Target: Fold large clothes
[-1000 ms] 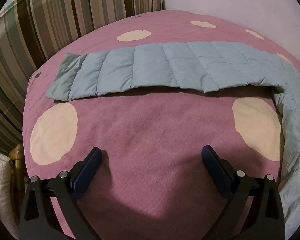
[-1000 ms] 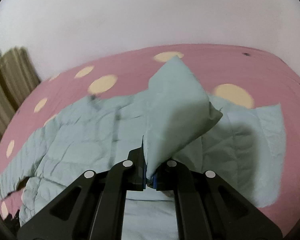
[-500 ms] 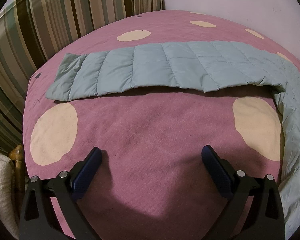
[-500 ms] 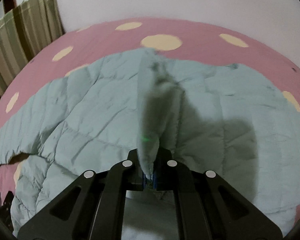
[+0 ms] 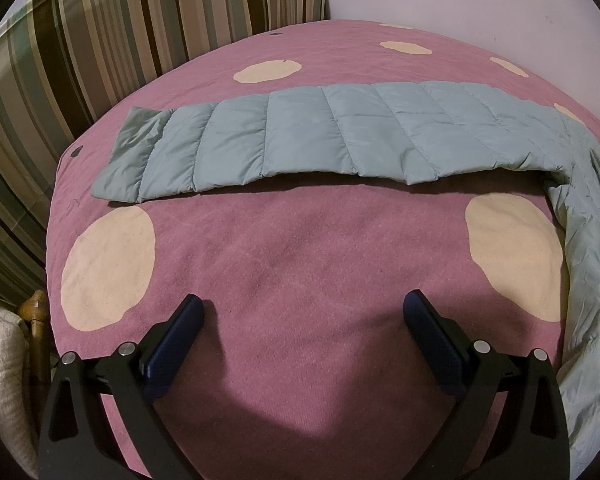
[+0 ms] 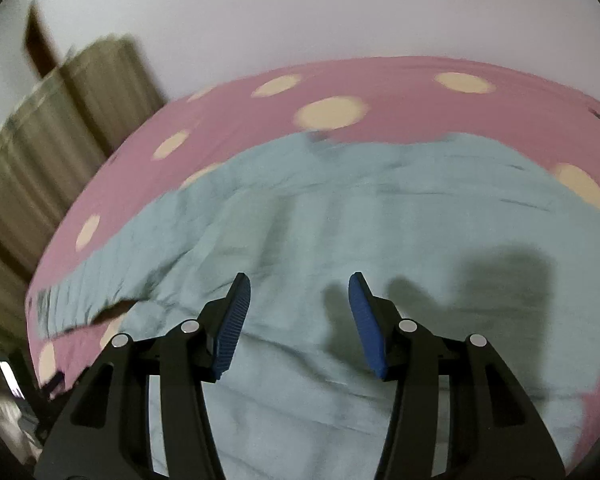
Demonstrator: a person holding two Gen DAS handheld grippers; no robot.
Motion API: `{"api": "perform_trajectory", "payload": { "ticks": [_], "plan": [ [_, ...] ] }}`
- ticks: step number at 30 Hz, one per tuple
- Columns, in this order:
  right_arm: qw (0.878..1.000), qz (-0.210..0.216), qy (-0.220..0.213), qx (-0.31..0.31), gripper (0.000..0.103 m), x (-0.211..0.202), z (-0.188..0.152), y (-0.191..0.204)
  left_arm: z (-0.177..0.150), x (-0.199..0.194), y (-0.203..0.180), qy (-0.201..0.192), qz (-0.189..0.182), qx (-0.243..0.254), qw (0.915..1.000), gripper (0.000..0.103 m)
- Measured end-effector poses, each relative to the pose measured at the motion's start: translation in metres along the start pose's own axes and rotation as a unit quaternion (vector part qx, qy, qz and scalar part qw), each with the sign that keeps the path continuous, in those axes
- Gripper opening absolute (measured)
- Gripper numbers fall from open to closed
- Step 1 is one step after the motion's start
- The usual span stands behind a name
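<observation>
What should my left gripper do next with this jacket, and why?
Probably move the left gripper forward to the sleeve's cuff and pinch it. Both grippers are open and holding nothing: the right gripper hovers over the jacket body, which lies flat on the bedspread, while the sleeve lies stretched out sideways, not yet folded in.

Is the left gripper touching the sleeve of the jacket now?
Apart. The left wrist view shows the open left gripper over bare pink bedspread, with a strip of bedspread between its fingertips and the sleeve.
</observation>
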State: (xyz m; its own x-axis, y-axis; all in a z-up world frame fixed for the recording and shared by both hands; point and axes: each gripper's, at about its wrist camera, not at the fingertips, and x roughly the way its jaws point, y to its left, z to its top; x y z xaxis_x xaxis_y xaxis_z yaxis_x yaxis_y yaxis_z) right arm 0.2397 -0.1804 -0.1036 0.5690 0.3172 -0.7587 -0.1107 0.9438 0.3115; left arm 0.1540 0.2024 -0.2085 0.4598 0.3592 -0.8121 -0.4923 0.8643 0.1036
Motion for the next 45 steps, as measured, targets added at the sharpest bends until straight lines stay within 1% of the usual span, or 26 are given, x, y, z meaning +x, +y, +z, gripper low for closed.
{"api": "perform_trajectory", "payload": {
  "ticks": [3, 4, 6, 8, 10, 12, 15, 18, 20, 24, 28, 29, 30, 31, 32, 34, 35, 36, 38, 41, 42, 45],
  "plan": [
    [0.997, -0.048, -0.007, 0.055, 0.051, -0.019, 0.002, -0.060, 0.000, 0.000, 0.000, 0.000, 0.000, 0.000, 1.0000, 0.099],
    [0.996, -0.064, -0.009, 0.066, 0.051, -0.023, 0.000, -0.075, 0.000, 0.000, 0.000, 0.000, 0.000, 0.000, 1.0000, 0.099],
    [0.989, -0.108, -0.017, 0.101, 0.051, -0.033, -0.006, -0.111, 0.000, 0.000, -0.001, 0.000, 0.001, 0.000, 1.0000, 0.099],
    [0.982, -0.134, -0.023, 0.127, 0.051, -0.039, -0.012, -0.138, 0.000, 0.000, 0.000, 0.000, 0.001, 0.001, 1.0000, 0.099],
    [0.978, -0.140, -0.025, 0.150, 0.051, -0.042, -0.019, -0.155, 0.000, 0.000, -0.001, 0.000, 0.001, 0.001, 1.0000, 0.099],
    [0.979, -0.126, -0.020, 0.158, 0.051, -0.041, -0.022, -0.155, 0.000, 0.000, -0.001, 0.000, 0.002, 0.002, 1.0000, 0.099],
    [0.988, -0.108, -0.007, 0.109, 0.051, -0.022, -0.020, -0.118, 0.000, 0.000, 0.000, -0.001, 0.004, 0.004, 1.0000, 0.099],
    [0.995, -0.071, 0.009, 0.071, 0.051, 0.003, -0.014, -0.077, 0.000, 0.000, 0.000, -0.001, 0.004, 0.004, 1.0000, 0.099],
    [0.997, -0.053, 0.023, 0.045, 0.051, 0.020, -0.012, -0.047, 0.000, 0.000, 0.000, -0.001, 0.005, 0.004, 1.0000, 0.099],
    [0.999, -0.021, 0.036, -0.012, 0.051, 0.046, -0.009, 0.021, 0.000, 0.001, 0.000, -0.001, 0.004, 0.004, 1.0000, 0.099],
    [0.997, -0.017, 0.051, -0.062, 0.051, 0.073, -0.006, 0.072, 0.000, 0.001, -0.001, -0.001, 0.004, 0.004, 1.0000, 0.099],
    [0.995, -0.025, 0.057, -0.079, 0.051, 0.081, -0.006, 0.084, 0.000, 0.001, 0.000, -0.001, 0.003, 0.003, 1.0000, 0.099],
    [0.993, -0.036, 0.060, -0.091, 0.051, 0.088, -0.005, 0.090, 0.000, 0.001, 0.000, -0.001, 0.002, 0.003, 1.0000, 0.099],
    [0.990, -0.057, 0.066, -0.107, 0.051, 0.099, -0.005, 0.098, 0.000, 0.001, 0.001, -0.001, 0.001, 0.002, 1.0000, 0.099],
    [0.989, -0.066, 0.071, -0.114, 0.050, 0.107, -0.005, 0.102, 0.000, 0.001, 0.001, 0.000, 0.000, 0.002, 1.0000, 0.099],
    [0.986, -0.084, 0.080, -0.120, 0.036, 0.120, -0.004, 0.104, 0.000, 0.001, 0.001, 0.000, 0.000, 0.001, 1.0000, 0.099],
    [0.986, -0.088, 0.079, -0.119, 0.023, 0.122, -0.004, 0.104, 0.000, 0.001, 0.001, 0.000, 0.000, 0.001, 1.0000, 0.099],
    [0.986, -0.089, 0.077, -0.114, 0.014, 0.123, -0.001, 0.104, 0.000, 0.001, 0.001, 0.000, 0.000, 0.001, 1.0000, 0.099],
    [0.989, -0.074, 0.081, -0.097, 0.011, 0.122, 0.002, 0.104, 0.000, 0.001, 0.001, 0.000, 0.001, 0.002, 1.0000, 0.099],
    [0.991, -0.040, 0.089, -0.093, 0.010, 0.124, 0.003, 0.113, 0.000, 0.001, 0.001, 0.000, 0.000, 0.002, 1.0000, 0.099],
    [0.990, -0.035, 0.093, -0.100, 0.010, 0.126, 0.001, 0.118, 0.000, 0.001, 0.001, 0.000, 0.001, 0.002, 1.0000, 0.099],
    [0.987, -0.041, 0.096, -0.118, 0.012, 0.131, -0.005, 0.124, 0.000, 0.001, 0.001, 0.000, 0.001, 0.002, 1.0000, 0.099]
  ]
}}
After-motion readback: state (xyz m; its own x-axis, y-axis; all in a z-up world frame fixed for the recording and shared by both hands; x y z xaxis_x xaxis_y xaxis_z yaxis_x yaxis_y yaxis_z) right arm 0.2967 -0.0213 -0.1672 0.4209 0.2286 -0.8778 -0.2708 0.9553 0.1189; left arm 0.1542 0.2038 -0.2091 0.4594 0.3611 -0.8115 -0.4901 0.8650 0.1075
